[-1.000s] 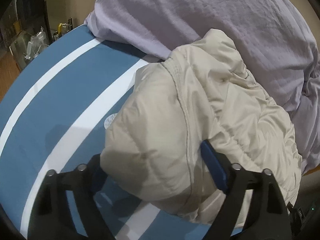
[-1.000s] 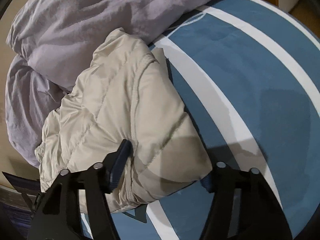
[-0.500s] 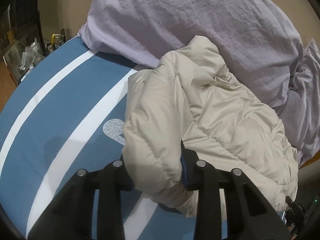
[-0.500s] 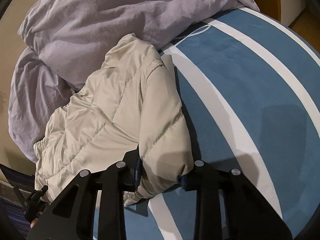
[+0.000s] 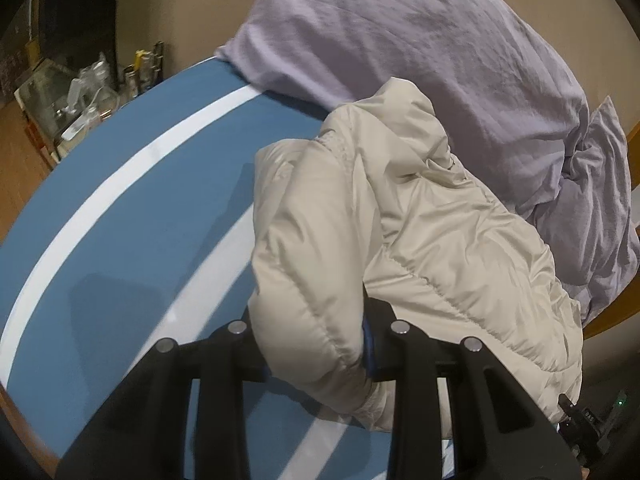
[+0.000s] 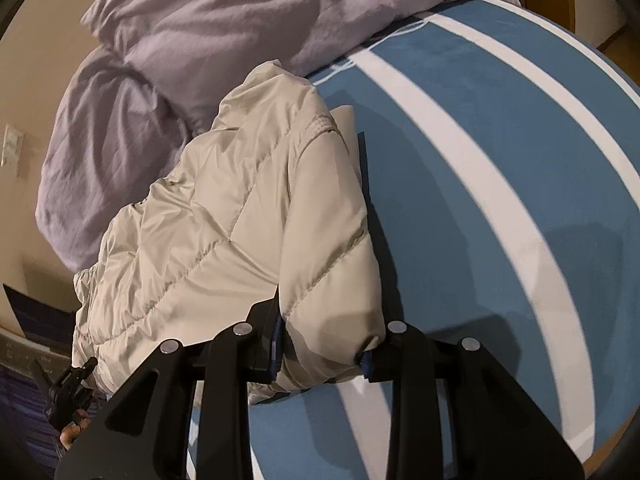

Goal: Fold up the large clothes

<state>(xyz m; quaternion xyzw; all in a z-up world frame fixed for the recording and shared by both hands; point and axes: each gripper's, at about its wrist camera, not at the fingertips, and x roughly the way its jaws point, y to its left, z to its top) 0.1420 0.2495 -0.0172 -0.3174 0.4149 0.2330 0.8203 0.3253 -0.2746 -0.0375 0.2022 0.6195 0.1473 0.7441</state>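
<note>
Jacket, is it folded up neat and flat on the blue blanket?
No, the jacket lies bunched and puffy, partly against the purple bedding, with one end pinched in the right claw.

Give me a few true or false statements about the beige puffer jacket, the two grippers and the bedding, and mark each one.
1. The left gripper is clamped on a padded end of the beige puffer jacket. True.
2. The right gripper hangs open with nothing between its fingers. False: it is shut on another padded end of the jacket.
3. The jacket lies on a blue cover with white stripes. True.
4. The lilac duvet is draped over the jacket, hiding it. False: it is bunched up behind the jacket, which is in plain sight.
5. The jacket is spread out flat. False: it is bunched and rumpled.
</note>
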